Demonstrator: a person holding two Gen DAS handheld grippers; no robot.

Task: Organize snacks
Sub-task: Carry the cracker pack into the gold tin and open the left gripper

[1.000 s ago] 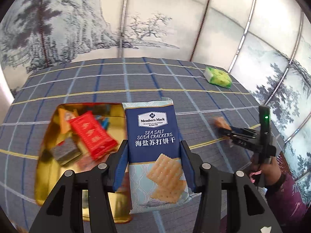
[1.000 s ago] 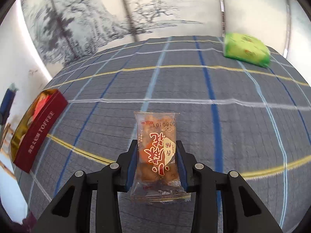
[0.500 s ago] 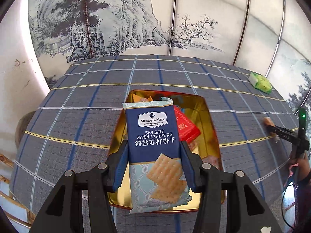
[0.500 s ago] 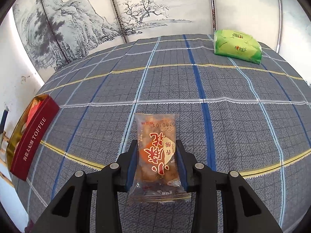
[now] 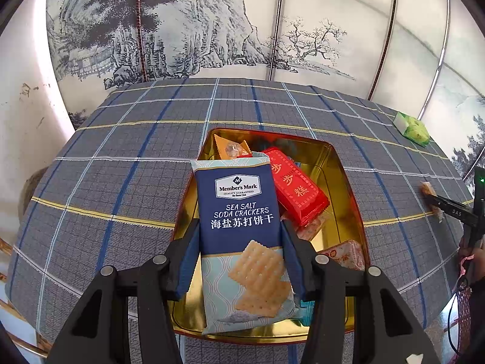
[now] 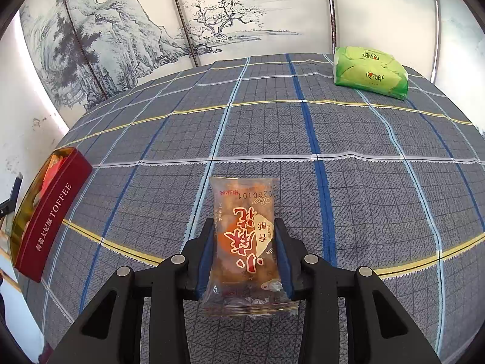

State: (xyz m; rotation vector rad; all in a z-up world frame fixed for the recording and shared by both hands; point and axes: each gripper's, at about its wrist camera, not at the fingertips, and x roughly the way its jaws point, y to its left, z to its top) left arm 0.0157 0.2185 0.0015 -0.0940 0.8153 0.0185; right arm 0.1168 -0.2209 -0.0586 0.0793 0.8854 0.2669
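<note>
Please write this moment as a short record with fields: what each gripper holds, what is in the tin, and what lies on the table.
left gripper: shut on the soda crackers pack, held over the tin
right gripper: shut on a clear-wrapped pastry, above the cloth
tin: gold inside, red outside, marked TOFFEE; holds a red packet, an orange packet and others
table: checked tablecloth; green pack at the far right corner
</note>
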